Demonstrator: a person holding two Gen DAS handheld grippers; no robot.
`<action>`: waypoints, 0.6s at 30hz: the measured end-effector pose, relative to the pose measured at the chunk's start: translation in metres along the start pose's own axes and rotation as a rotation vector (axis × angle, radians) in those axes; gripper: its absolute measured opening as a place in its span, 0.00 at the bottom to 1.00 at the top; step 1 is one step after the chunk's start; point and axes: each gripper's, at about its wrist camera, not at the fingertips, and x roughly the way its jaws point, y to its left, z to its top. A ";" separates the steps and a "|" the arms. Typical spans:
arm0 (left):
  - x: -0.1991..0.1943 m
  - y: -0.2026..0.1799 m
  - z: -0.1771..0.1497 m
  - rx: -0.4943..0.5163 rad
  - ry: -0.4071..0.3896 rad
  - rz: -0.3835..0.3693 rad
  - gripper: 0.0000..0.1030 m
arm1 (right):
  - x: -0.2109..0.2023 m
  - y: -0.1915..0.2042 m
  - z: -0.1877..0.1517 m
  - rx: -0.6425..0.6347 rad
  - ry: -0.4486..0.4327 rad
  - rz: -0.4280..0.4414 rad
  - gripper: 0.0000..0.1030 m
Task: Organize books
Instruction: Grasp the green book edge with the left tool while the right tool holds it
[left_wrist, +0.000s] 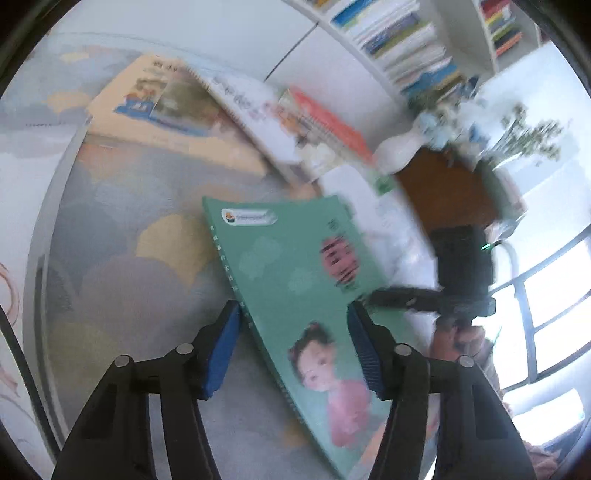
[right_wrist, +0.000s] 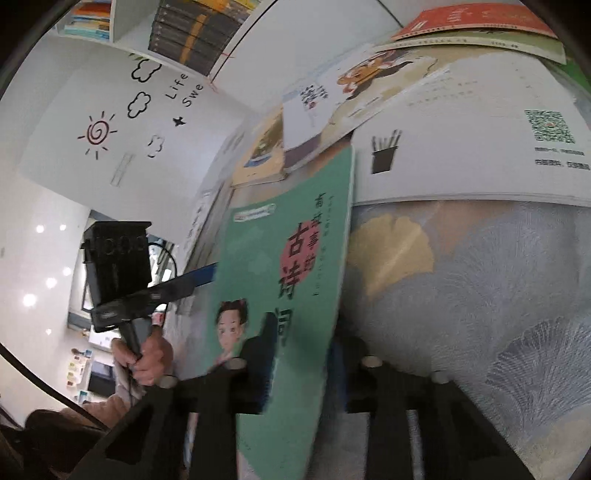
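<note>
Two tools meet on one green book (left_wrist: 295, 280), tilted above the patterned worktop (left_wrist: 122, 229). The right tool (right_wrist: 306, 350) is clamped on its lower edge; the left tool (left_wrist: 293, 332) straddles it, pads apart. Other books (left_wrist: 229, 122) lie at 12 o'clock.

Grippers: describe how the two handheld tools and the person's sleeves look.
Left gripper: black angular linkage arms with silver rivets, blue ribbed pads. Right gripper: the same black frame, blurred. Seen from the side, each is a boxy black block on a black pistol handle; a thin black cable hangs from the left one. A pale sleeve shows.
</note>
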 end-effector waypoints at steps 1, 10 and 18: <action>0.002 0.000 -0.001 0.003 -0.012 0.002 0.52 | -0.003 -0.003 -0.004 -0.018 -0.018 0.012 0.18; 0.015 -0.045 -0.019 0.152 -0.133 0.344 0.27 | 0.000 0.008 -0.005 -0.058 -0.042 -0.024 0.13; 0.014 -0.040 -0.020 0.155 -0.145 0.343 0.28 | 0.000 0.010 -0.008 -0.073 -0.048 -0.043 0.13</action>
